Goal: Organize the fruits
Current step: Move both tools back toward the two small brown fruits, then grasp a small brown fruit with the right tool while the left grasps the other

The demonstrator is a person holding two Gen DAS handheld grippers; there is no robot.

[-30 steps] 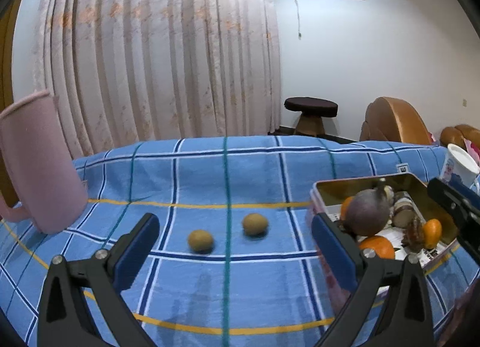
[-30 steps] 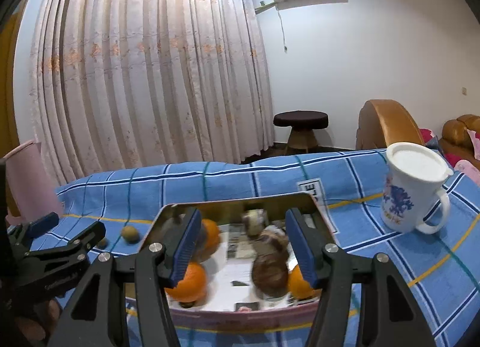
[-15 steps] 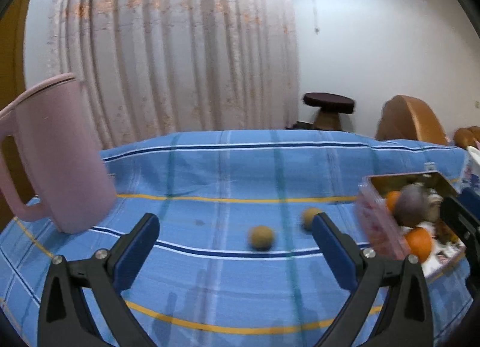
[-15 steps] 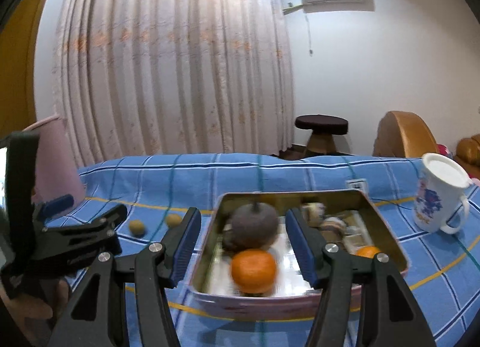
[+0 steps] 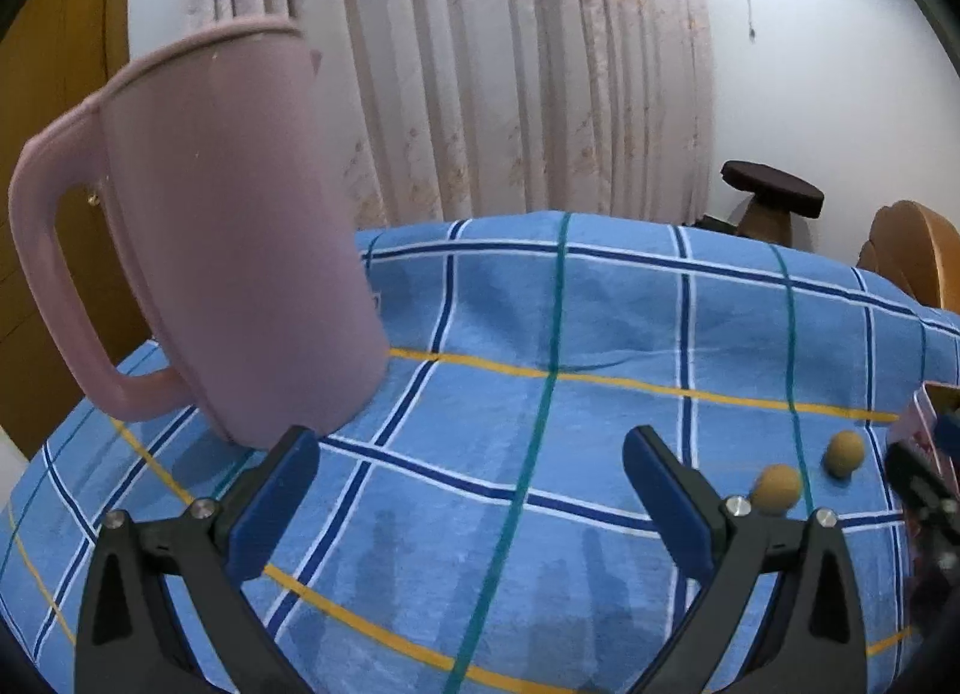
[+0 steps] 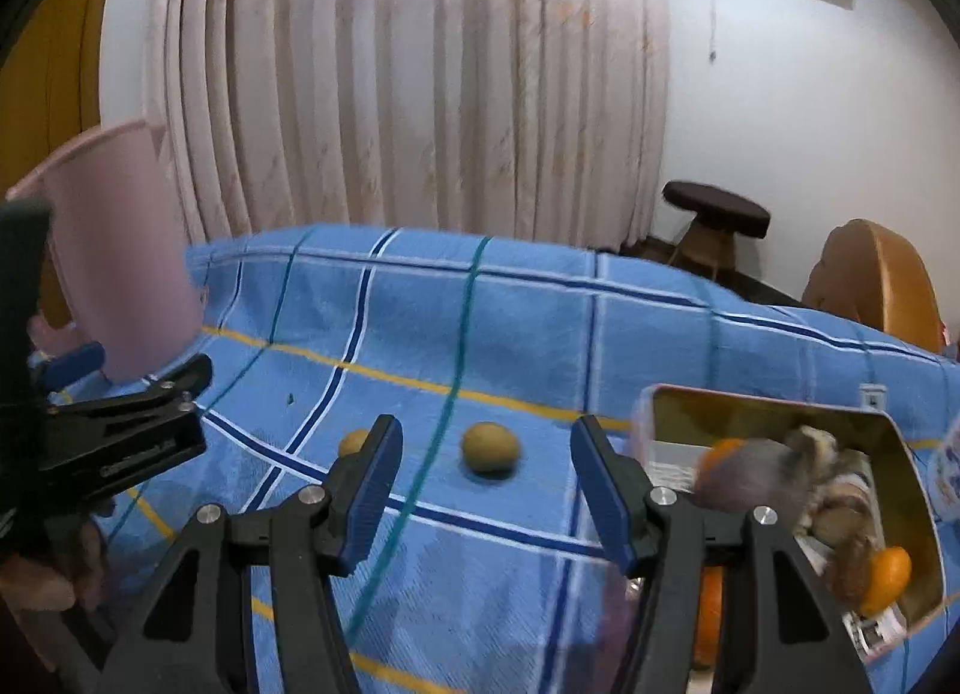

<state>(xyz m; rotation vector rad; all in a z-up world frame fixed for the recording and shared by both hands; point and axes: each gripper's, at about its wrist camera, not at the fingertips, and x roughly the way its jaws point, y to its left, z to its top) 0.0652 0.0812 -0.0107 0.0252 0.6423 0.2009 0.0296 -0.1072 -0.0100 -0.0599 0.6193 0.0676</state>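
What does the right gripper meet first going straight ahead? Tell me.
Probably the small brown fruit: it lies on the blue checked cloth just beyond the open right gripper, nearly centred between the fingers. Depth is unclear, so it could touch the cloth first. A second fruit sits left of that line.

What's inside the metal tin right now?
The metal tin holds two oranges, a dark purplish round fruit, brownish pieces blurred beyond naming and printed paper. The right claw, open, covers the tin's near left part.
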